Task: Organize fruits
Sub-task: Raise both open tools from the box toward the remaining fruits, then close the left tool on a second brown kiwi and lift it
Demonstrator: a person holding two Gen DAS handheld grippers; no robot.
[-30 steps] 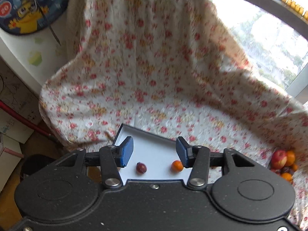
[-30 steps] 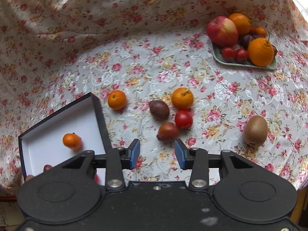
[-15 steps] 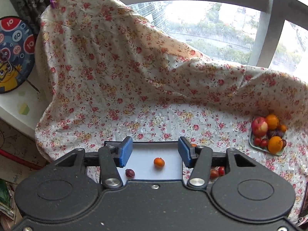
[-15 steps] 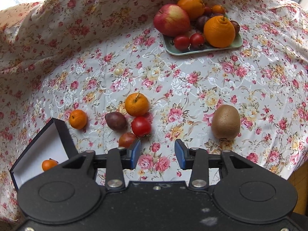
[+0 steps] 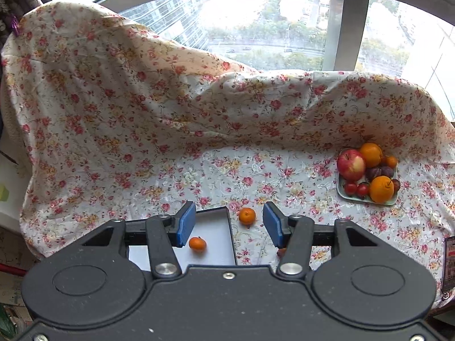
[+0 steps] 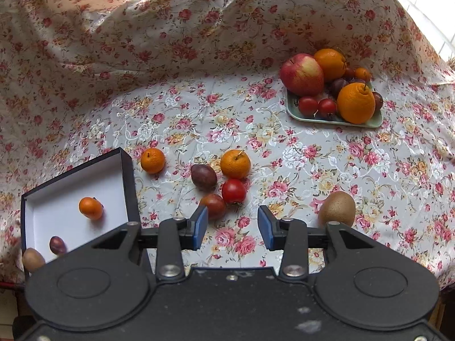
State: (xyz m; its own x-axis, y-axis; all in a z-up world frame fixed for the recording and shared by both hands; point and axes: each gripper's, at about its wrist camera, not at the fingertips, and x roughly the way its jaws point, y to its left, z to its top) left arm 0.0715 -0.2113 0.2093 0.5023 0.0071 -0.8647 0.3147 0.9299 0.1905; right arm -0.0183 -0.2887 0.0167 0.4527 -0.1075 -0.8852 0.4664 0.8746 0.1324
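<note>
My left gripper stands open and empty above the right wall of a black box with a white floor. A mandarin lies in the box and another mandarin lies on the cloth just beyond it. My right gripper is open, empty, and hangs over bare cloth. Just ahead of it lie a dark tomato, a red tomato, a plum, an orange and a mandarin. To its right sits a kiwi. The box holds a mandarin and a small plum.
A green tray at the back right holds an apple, oranges, tomatoes and plums; it also shows as the tray in the left view. A brown fruit lies at the box's near corner. Floral cloth rises behind like a wall, with windows above.
The left view has rolled and swung right: the box slid left under the jaws and the fruit tray came into sight. Its jaws stand a little wider. The right view shifted slightly.
</note>
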